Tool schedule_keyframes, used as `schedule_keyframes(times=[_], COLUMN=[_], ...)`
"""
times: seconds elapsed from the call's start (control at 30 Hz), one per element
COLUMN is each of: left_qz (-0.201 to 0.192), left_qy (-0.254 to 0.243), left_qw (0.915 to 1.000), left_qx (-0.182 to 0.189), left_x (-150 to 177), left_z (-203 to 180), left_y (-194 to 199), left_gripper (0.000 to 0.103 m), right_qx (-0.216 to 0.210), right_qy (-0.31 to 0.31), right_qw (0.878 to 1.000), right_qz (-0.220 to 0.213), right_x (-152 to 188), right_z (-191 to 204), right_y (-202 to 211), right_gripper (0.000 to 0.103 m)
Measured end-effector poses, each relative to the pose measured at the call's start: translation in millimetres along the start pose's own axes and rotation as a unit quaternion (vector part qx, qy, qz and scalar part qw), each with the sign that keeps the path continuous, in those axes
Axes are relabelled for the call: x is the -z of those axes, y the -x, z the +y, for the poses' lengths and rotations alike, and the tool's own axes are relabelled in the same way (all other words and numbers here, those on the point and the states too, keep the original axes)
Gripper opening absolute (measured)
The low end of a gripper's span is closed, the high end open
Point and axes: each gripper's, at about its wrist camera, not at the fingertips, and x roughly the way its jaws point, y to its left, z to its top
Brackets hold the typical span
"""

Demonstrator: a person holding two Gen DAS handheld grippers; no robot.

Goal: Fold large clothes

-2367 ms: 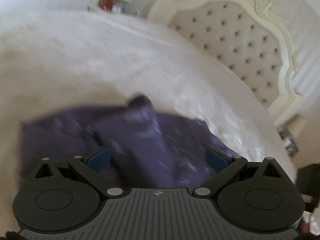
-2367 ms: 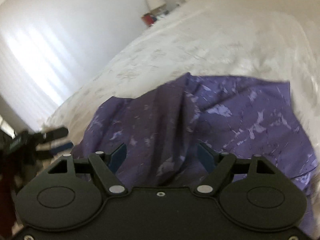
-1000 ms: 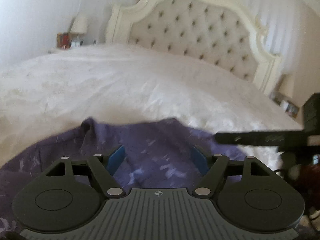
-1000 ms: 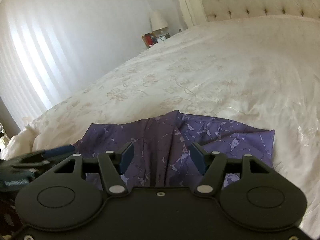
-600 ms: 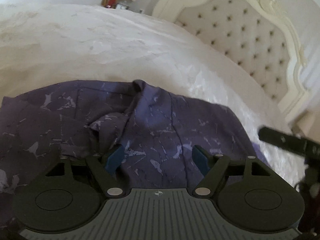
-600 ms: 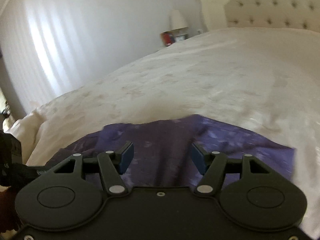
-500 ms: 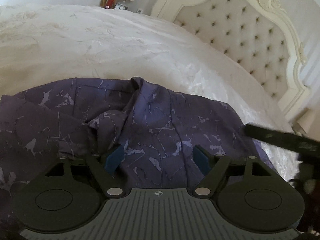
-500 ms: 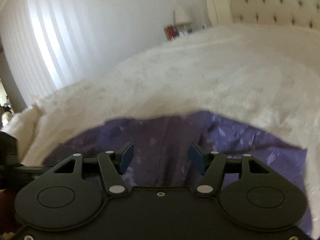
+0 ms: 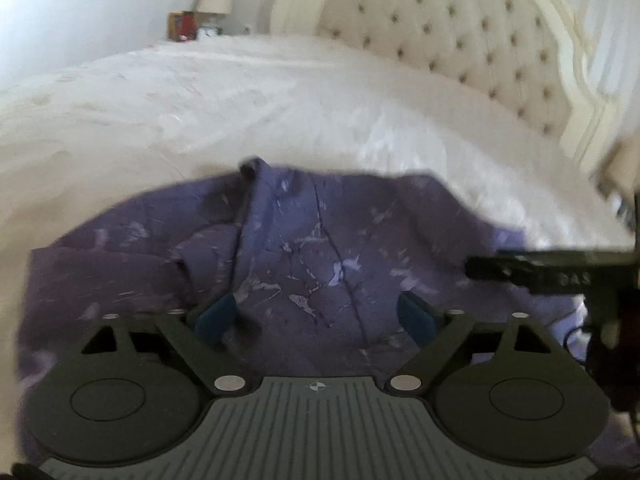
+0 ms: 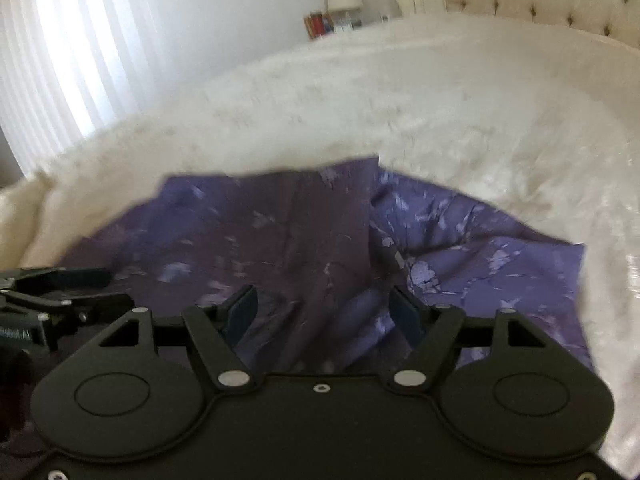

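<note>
A purple garment with pale crack-like marks (image 9: 320, 248) lies rumpled on the white bedspread (image 9: 224, 92), a raised fold running down its middle. My left gripper (image 9: 316, 318) hovers just above it, open and empty. In the right wrist view the same garment (image 10: 480, 256) lies bunched with a crease near the centre. My right gripper (image 10: 324, 314) is open and empty over its near part. The right gripper shows at the right edge of the left wrist view (image 9: 552, 272); the left gripper shows at the left edge of the right wrist view (image 10: 52, 284).
A cream tufted headboard (image 9: 460, 28) stands at the far end of the bed. A nightstand with a lamp and books (image 10: 340, 12) sits beside it. White vertical blinds (image 10: 60, 60) cover the wall to the left.
Both grippers stay open while swinging over the garment. The left view has tilted up toward the headboard and the right gripper has dropped closer to the fabric; both views are motion-blurred.
</note>
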Motion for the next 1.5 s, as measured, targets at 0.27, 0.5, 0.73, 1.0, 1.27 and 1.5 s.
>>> schedule_keyframes(times=[0.27,0.5,0.73,1.0,1.27,1.5], left_qz=[-0.049,-0.032,0.032,0.089,0.13,0.177], left_qy=[0.046,0.069,0.078,0.093,0.106,0.096], left_qw=[0.9977,0.9968,0.9962,0.9917,0.9856,0.9794], left_qx=[-0.002,0.026,0.019,-0.001,-0.02,-0.013], left_x=[7.1,27.3,64.9,113.5,139.0,152.0], left_z=[2.3,2.9,9.6,15.7,19.0,14.0], left_y=[106.5,172.2,193.0,200.1,201.8,197.6], left_gripper=[0.095,0.095,0.096,0.096,0.095,0.096], right_qx=[-0.042,-0.07,-0.05,0.001,0.01,-0.009], right_qy=[-0.051,-0.121,-0.177,-0.235,-0.249,-0.238], right_qw=[0.997,0.99,0.983,0.969,0.96,0.959], right_qz=[-0.049,-0.034,0.014,0.074,0.13,0.156], right_x=[0.7,20.7,62.6,118.5,153.0,167.2], right_z=[-13.0,-30.6,-49.9,-72.0,-76.0,-67.5], right_y=[104.8,173.9,216.4,232.1,227.9,225.7], right_gripper=[0.086,0.094,0.096,0.099,0.1,0.102])
